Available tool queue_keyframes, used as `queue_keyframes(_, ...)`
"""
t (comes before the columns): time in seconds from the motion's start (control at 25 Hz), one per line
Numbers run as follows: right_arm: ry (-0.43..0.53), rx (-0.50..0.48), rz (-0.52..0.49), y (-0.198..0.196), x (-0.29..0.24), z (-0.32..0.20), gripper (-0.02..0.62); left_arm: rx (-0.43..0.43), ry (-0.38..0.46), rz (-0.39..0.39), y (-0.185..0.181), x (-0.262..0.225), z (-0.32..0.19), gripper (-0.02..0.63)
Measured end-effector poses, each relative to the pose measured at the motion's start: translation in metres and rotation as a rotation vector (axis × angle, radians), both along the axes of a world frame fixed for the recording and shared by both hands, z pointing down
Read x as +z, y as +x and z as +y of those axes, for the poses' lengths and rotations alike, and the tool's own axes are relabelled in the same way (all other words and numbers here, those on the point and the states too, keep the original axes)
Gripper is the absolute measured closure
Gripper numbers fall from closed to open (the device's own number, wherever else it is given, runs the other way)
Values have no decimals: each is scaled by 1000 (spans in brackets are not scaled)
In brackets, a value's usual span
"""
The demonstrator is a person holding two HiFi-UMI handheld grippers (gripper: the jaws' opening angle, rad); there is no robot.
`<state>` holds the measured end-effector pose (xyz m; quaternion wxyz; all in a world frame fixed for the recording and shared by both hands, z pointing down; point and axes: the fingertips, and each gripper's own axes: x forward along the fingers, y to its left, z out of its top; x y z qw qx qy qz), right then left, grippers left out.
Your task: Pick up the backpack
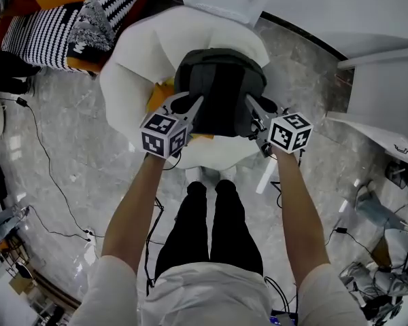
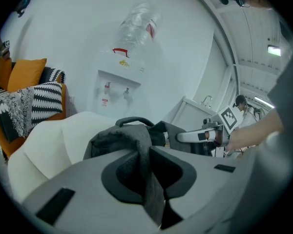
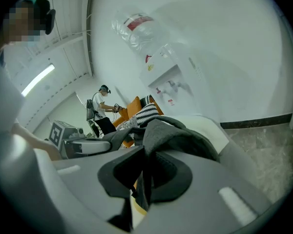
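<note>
A dark grey backpack [image 1: 221,87] hangs just above the seat of a white armchair [image 1: 132,70], with its top handle [image 2: 132,121] upward. My left gripper [image 1: 194,107] is shut on the backpack's left shoulder strap [image 2: 145,165], which runs down between its jaws. On the other side my right gripper [image 1: 253,109] is shut on the right shoulder strap [image 3: 154,135]. Each gripper shows in the other's view: the right gripper [image 2: 205,135] and the left gripper [image 3: 78,145].
An orange cushion [image 1: 164,95] lies on the chair seat under the bag. A sofa with striped and orange cushions [image 1: 68,19] stands at the far left. A water dispenser [image 2: 121,77] is against the wall behind the chair. Cables [image 1: 54,182] trail over the marble floor. A white cabinet [image 1: 387,107] stands to the right.
</note>
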<state>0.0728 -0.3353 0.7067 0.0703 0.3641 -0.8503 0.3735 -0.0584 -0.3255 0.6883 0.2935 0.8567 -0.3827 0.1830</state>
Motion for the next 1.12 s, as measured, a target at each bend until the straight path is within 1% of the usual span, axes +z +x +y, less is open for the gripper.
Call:
queue_keyframes(0.2,-18,-13,1,-2,-13,12,565,-8,-19,-13,-6,-10,15,575)
queue_keyframes(0.36,-34,-22,-1,-3,-22,24,566,-31,-35,-7,-9,-18,25,583)
queue_keyframes(0.68,-27,-36,5,-3,-47,40,566,-51,-34,-7,-11,-43,45,584)
queue_keyframes(0.88,-14,-49,15,-10,-65,42,566,-66,-26,-7,-18,-61,49,584)
queue_keyframes(1.12,8,-80,26,-21,-87,48,566,-86,6,-3,-29,-86,49,584)
